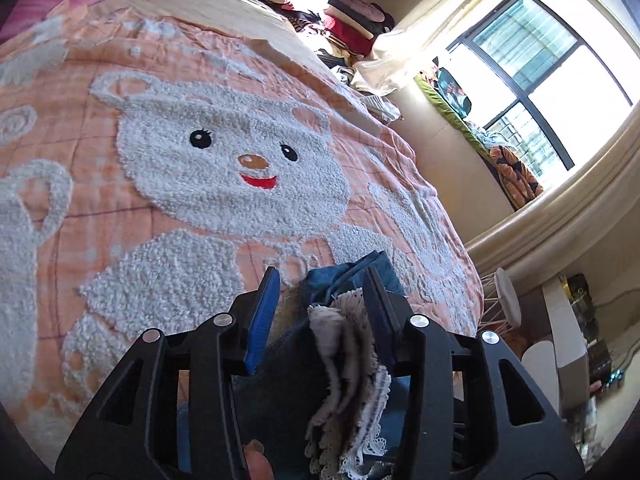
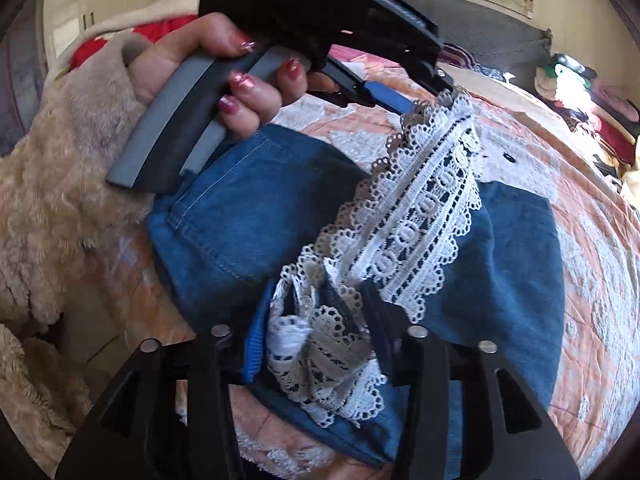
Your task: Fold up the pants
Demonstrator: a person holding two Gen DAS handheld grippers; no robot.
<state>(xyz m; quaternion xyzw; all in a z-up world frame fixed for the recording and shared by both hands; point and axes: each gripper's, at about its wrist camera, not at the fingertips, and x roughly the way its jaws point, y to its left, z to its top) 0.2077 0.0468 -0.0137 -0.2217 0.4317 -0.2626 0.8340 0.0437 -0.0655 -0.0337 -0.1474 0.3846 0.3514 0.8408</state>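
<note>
The pants are blue denim [image 2: 256, 216] with white lace trim at the hem [image 2: 428, 216], folded on an orange bear-pattern bedspread [image 1: 208, 160]. In the left wrist view my left gripper [image 1: 320, 300] has its jaws apart, with a bunch of lace hem [image 1: 352, 364] and denim [image 1: 352, 272] lying between the blue pads and resting against the right one. In the right wrist view my right gripper [image 2: 316, 328] has a wad of lace [image 2: 316, 356] between its pads. The left gripper [image 2: 432, 98] shows there too, at the far end of the stretched lace band.
Piles of clothes [image 1: 332, 12] lie at the head of the bed. A window [image 1: 532, 64] and a white stool [image 1: 508, 296] stand past the bed's right edge. A beige fleece sleeve [image 2: 60, 208] fills the left of the right wrist view.
</note>
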